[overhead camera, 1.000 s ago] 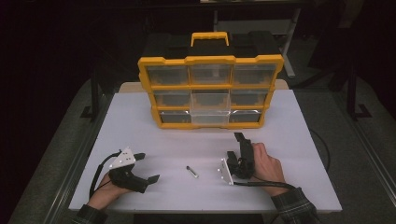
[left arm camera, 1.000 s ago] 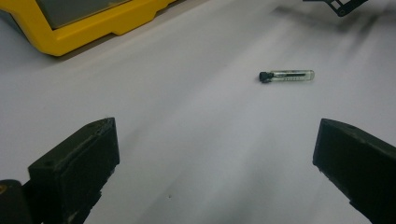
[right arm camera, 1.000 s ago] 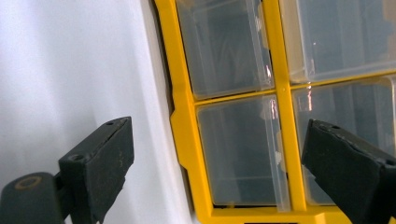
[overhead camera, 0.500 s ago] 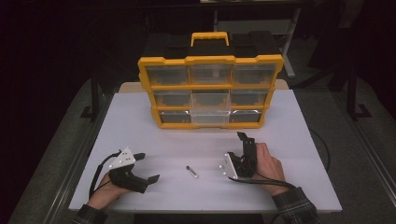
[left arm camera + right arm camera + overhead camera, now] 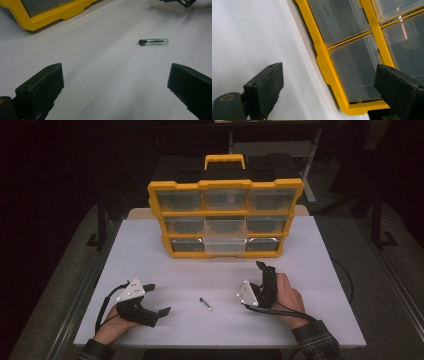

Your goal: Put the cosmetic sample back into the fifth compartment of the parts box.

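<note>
Both claws gape; yellow organizer drawers look empty; vial lies outside.

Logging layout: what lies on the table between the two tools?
A small clear vial with a black cap lies between the left tool and right tool, per the high view.

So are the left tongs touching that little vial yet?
Apart. The left gripper view shows the vial lying on bare white table well ahead of the open left tongs, with clear surface between them.
</note>
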The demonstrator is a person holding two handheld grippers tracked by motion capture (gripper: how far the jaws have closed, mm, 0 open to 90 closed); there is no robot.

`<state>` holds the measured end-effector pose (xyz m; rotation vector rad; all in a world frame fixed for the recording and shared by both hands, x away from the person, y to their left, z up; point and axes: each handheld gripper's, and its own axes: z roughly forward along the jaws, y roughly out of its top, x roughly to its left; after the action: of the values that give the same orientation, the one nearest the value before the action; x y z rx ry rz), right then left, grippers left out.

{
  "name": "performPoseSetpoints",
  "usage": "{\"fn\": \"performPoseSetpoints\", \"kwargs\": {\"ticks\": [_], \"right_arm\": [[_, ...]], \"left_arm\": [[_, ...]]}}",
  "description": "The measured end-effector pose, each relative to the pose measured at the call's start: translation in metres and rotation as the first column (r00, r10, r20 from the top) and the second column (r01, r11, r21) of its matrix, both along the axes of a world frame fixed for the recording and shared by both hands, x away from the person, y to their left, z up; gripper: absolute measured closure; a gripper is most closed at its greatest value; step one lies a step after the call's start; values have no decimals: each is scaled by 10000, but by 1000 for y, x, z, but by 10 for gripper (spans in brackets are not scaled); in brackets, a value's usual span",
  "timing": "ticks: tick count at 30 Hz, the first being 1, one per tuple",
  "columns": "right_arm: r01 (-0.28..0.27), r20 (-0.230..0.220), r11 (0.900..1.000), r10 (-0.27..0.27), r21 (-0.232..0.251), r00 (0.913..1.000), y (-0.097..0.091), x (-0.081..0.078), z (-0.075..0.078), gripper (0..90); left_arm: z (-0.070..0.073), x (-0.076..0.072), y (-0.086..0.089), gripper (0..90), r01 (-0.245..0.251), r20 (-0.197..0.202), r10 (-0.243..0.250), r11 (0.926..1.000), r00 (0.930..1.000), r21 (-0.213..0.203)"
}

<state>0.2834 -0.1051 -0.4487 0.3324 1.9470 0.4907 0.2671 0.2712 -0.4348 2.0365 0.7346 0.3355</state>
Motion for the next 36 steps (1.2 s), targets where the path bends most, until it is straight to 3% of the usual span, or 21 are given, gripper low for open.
{"fn": "performPoseSetpoints", "kwargs": {"ticks": [10,16,36], "right_arm": [[227,-639,9979,-188,602,9978,-4,4,2,86],[476,-1073,9914,-345,1223,9936,-6,5,3,87],[907,-1926,9780,-540,1876,9798,-14,12,8,87]], "left_arm": [[-1,0,0,0,-20,-19,20,10000,10000,-23],[-1,1,-1,0,8,-71,-8,10000,10000,10],[-1,1,0,0,38,-40,-38,10000,10000,21]]}}
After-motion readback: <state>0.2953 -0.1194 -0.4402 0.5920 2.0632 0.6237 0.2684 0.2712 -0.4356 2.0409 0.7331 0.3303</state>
